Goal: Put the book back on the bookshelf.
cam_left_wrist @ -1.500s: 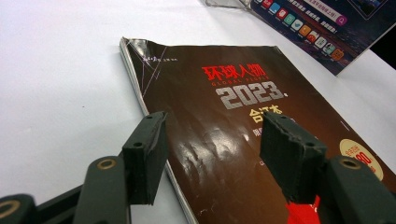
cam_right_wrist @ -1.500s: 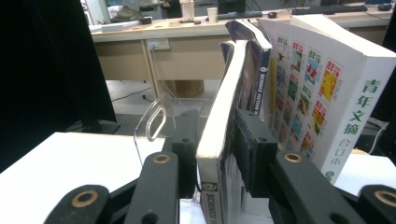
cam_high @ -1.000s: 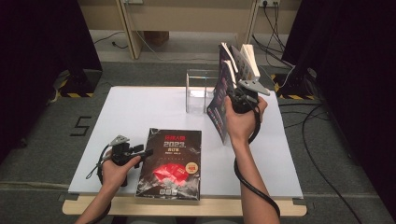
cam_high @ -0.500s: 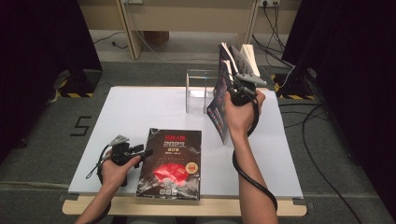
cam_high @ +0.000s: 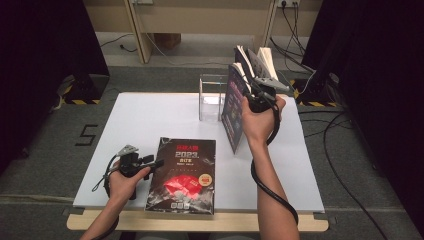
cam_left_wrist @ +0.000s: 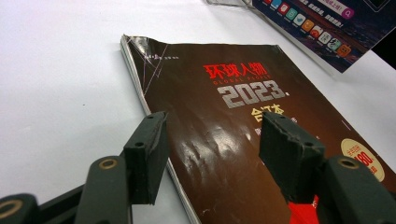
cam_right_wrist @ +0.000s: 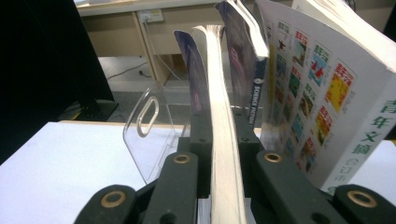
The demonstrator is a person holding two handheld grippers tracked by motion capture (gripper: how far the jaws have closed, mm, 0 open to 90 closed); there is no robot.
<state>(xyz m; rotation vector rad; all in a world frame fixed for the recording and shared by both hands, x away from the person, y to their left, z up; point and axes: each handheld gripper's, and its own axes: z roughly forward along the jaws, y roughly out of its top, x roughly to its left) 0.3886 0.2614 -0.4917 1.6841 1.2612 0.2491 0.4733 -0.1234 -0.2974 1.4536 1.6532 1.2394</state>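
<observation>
right gripper (cam_high: pixel 254 89) pinching upright magazine (cam_high: pixel 233 112), jaws just closed | spine vertical | left gripper (cam_high: pixel 156 162) spread over flat book (cam_high: pixel 183 175)

Glossy dark paper cover on the flat magazine (cam_left_wrist: pixel 243 140) with creased sheen, matt white smooth desk (cam_high: pixel 150 115), clear hard plastic stand (cam_right_wrist: pixel 149 135), cream paper page edges of the upright magazine (cam_right_wrist: pixel 224 140), matt black plastic pads on the right hand-held gripper (cam_right_wrist: pixel 223 154)
</observation>
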